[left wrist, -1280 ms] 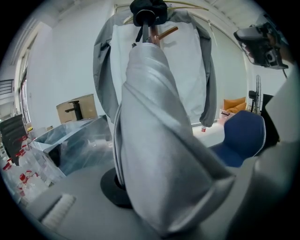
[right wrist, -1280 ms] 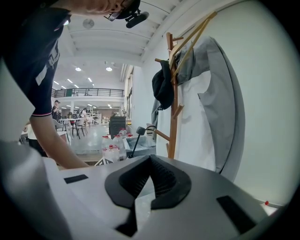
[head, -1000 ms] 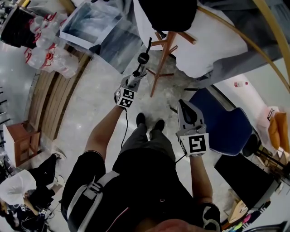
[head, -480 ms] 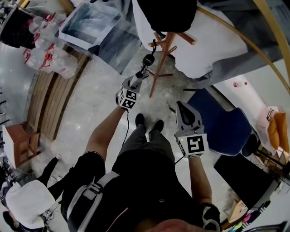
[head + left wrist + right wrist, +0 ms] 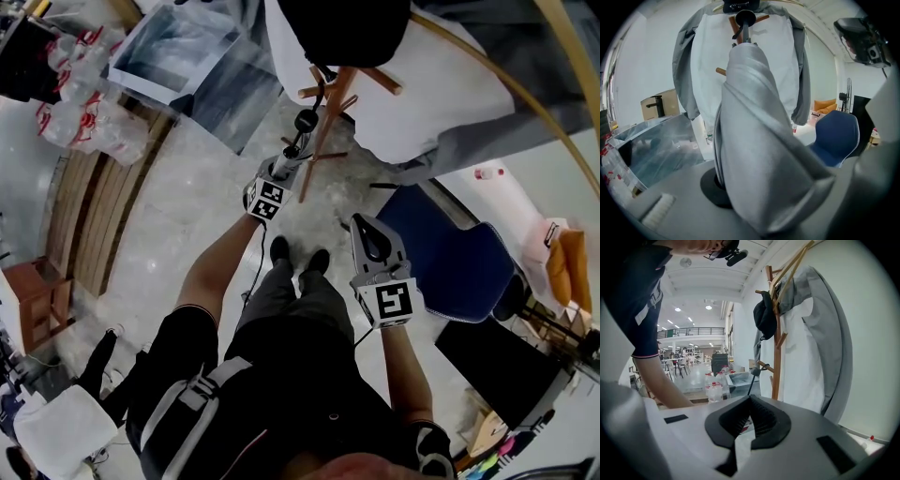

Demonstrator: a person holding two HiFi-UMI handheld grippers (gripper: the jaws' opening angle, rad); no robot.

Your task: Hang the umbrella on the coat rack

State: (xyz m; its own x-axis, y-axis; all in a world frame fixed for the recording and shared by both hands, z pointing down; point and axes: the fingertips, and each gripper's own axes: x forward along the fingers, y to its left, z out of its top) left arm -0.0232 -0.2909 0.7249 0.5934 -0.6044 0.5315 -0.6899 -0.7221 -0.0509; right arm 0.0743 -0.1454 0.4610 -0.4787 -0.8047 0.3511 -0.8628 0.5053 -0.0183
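The left tool [image 5: 286,159] pinches the folded grey umbrella [image 5: 298,131] around its cloth body. In the left gripper view the fabric fills the gap between the jaws, and the handle end points away from the person toward the wooden coat rack [image 5: 329,141]. The right tool [image 5: 366,234] hangs lower and nearer the body, with its jaws pressed together on nothing.

The step in hand looks like the final approach. The black strap loop [image 5: 320,94] at the handle end sits right at a lower peg [image 5: 765,367] of the rack (from the right gripper view it may already touch the peg, but I cannot tell whether it is over it).

To do this well, keep the pinch firm so the umbrella does not swivel. Lift the handle end slightly above the peg tip, then push forward until the loop passes over the upturned peg. Lower the umbrella until the strap takes the weight, and only then spread the jaws.

The grey-and-white jacket [image 5: 441,94] hangs just behind the pole, so come in from the open side to avoid snagging it. The right tool is best kept where it is, away from the rack.
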